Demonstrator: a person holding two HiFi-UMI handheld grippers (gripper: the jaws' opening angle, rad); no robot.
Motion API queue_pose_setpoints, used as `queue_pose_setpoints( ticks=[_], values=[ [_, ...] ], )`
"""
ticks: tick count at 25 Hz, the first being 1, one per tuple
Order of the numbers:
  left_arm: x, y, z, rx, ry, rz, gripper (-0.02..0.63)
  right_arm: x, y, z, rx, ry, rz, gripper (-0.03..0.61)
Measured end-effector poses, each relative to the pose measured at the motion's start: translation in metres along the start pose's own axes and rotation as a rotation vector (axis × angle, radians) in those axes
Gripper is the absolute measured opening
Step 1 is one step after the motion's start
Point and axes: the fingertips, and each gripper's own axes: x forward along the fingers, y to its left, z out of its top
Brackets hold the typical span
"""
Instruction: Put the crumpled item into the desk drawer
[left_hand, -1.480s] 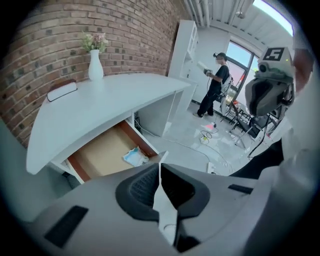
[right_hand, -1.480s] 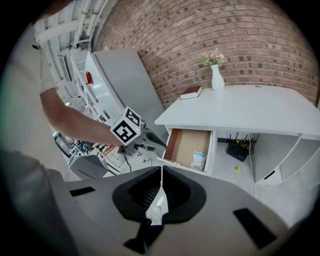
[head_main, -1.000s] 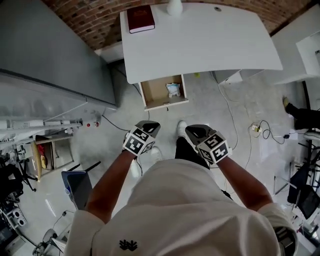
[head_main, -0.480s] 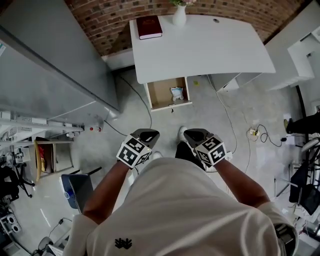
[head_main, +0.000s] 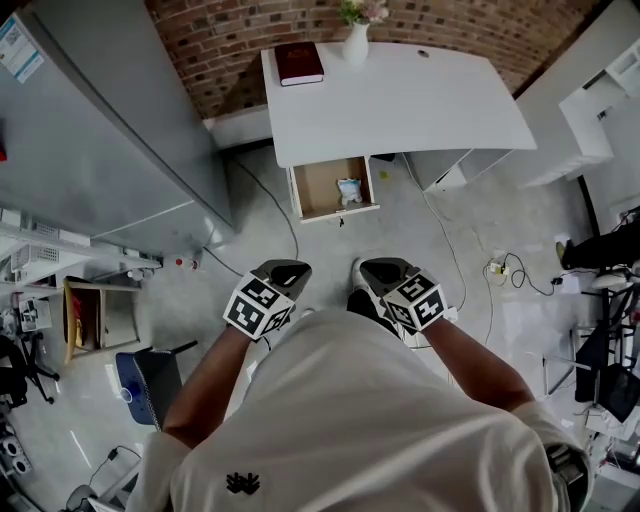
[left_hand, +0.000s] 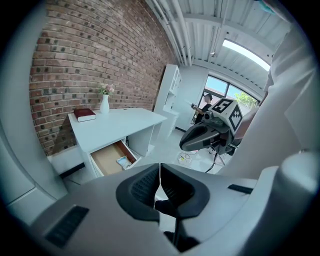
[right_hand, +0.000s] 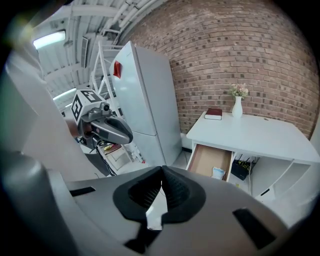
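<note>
The crumpled item (head_main: 348, 190) lies inside the open drawer (head_main: 312, 192), towards its right wall, under the front edge of the white desk (head_main: 420, 100). Both grippers hang at the person's waist, well apart from the drawer, which sits at 12 o'clock from them. The left gripper (head_main: 283, 271) has its jaws pressed together on nothing, and the right gripper (head_main: 384, 268) likewise (each gripper's own view shows the pads meeting with no gap). Between them and the drawer lies grey floor, crossed at 11 o'clock by a thin dark cable (head_main: 287, 226). On the desk's far edge stand a dark red book (head_main: 298, 62) and a white vase (head_main: 356, 46) with flowers, against the brick wall (head_main: 230, 40). A tall grey cabinet (head_main: 110, 130) fills 10 o'clock; a tangle of cords (head_main: 500, 266) lies on the floor at 3 o'clock. Compared with a second ago, the desk and drawer look smaller in the head view, the vase, then cut by the top edge, shows whole, and the item has stayed in the drawer
</note>
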Motion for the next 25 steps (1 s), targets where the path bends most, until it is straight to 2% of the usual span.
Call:
queue_pose_setpoints(
  ticks=[14, 25],
  values=[
    [-0.028, -0.026, -0.024, -0.039, -0.047, 0.018, 0.026, -0.004, 0.045, -0.021, -0.048, 0.029, 0.037, 0.029],
    [-0.030, -0.036, -0.031, -0.047, -0.057, 0.017, 0.026, -0.009, 0.053, -0.024, -0.048, 0.011, 0.035, 0.029]
  ],
)
